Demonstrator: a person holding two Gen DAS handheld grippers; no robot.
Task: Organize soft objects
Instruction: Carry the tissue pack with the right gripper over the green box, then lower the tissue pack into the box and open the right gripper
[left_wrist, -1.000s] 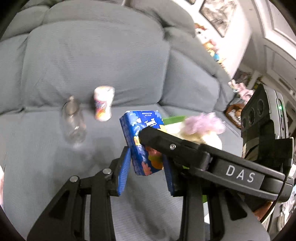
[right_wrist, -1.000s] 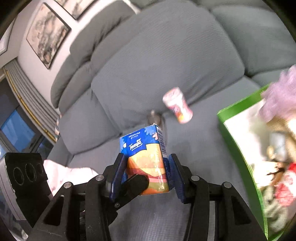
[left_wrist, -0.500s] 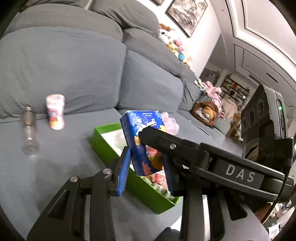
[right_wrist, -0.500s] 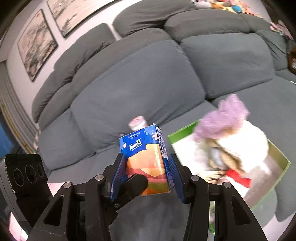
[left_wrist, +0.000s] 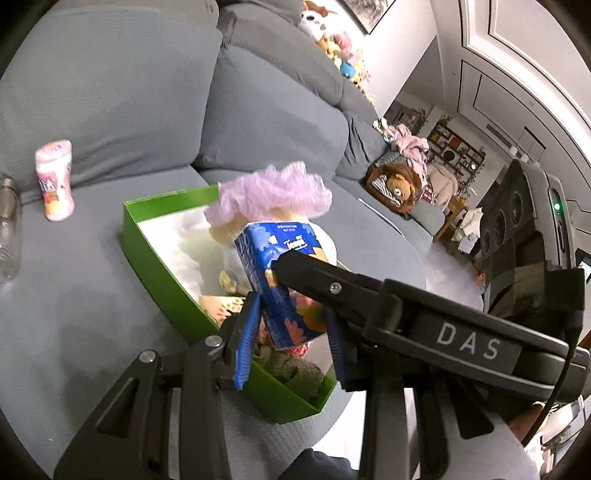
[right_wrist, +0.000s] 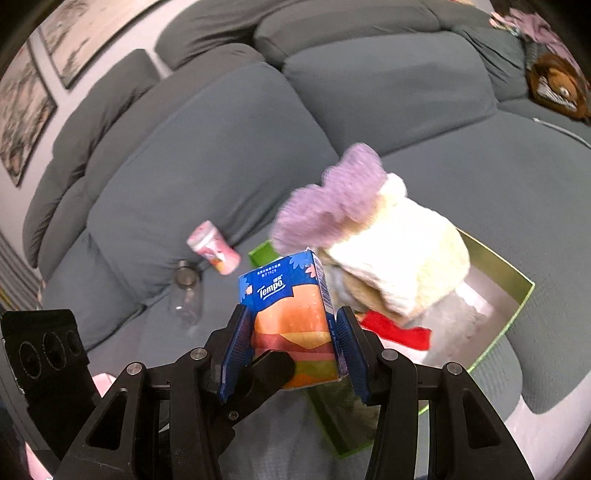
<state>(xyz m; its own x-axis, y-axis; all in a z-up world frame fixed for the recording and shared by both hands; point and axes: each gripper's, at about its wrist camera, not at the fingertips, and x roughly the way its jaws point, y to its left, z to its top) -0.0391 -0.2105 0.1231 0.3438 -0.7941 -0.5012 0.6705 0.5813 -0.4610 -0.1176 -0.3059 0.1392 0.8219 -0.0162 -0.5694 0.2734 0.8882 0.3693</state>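
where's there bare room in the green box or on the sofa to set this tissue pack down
Inside the green box, the far corner past the plush toy shows bare white floor; the rest is crowded with soft items. On the sofa, the seat between the box and the clear bottle and pink canister is free. The tissue pack sits gripped in both tools, right and left.

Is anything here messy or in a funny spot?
Yes. The fluffy purple and cream plush is heaped up over the rim of the green box instead of lying inside. A clear bottle lies tipped over on the sofa beside a pink canister. Both hand-held grippers pinch one tissue pack.
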